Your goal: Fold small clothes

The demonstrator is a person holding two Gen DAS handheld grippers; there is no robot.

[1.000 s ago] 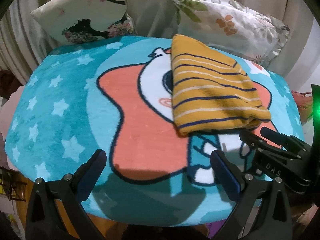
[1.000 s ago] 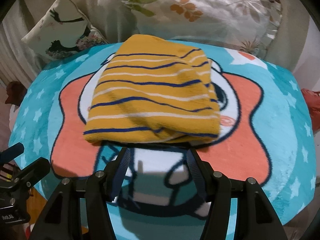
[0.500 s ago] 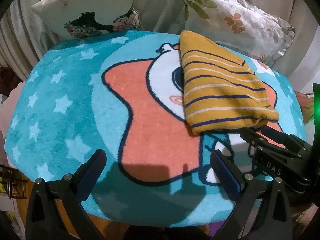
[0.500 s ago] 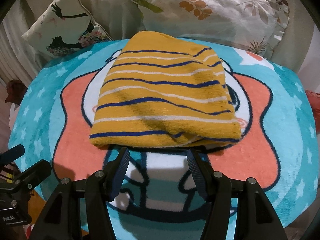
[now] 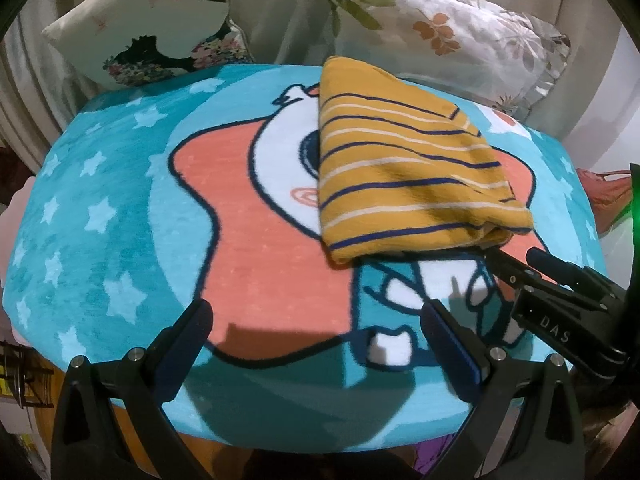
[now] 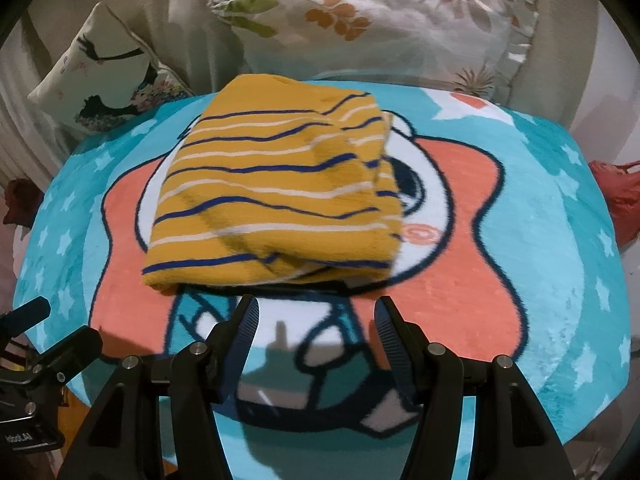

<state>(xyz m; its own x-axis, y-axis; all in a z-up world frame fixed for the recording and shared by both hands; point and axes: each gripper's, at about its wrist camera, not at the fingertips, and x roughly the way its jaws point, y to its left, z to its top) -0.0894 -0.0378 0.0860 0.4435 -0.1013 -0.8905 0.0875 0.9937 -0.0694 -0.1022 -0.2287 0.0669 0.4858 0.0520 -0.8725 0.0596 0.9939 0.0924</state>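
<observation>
A mustard-yellow garment with navy and white stripes lies folded on a teal cartoon blanket; it also shows in the right wrist view. My left gripper is open and empty over the blanket's near edge, left of the garment. My right gripper is open and empty just in front of the garment's near folded edge. The right gripper also shows at the right of the left wrist view, close to the garment's near right corner.
A white pillow with a bird print and a floral pillow lean against the back behind the blanket. A red item lies off the blanket's right side. The blanket's near edge drops off below the grippers.
Both views shifted slightly; the garment's right side looks a little more bunched than before. Both grippers stay open and empty.
</observation>
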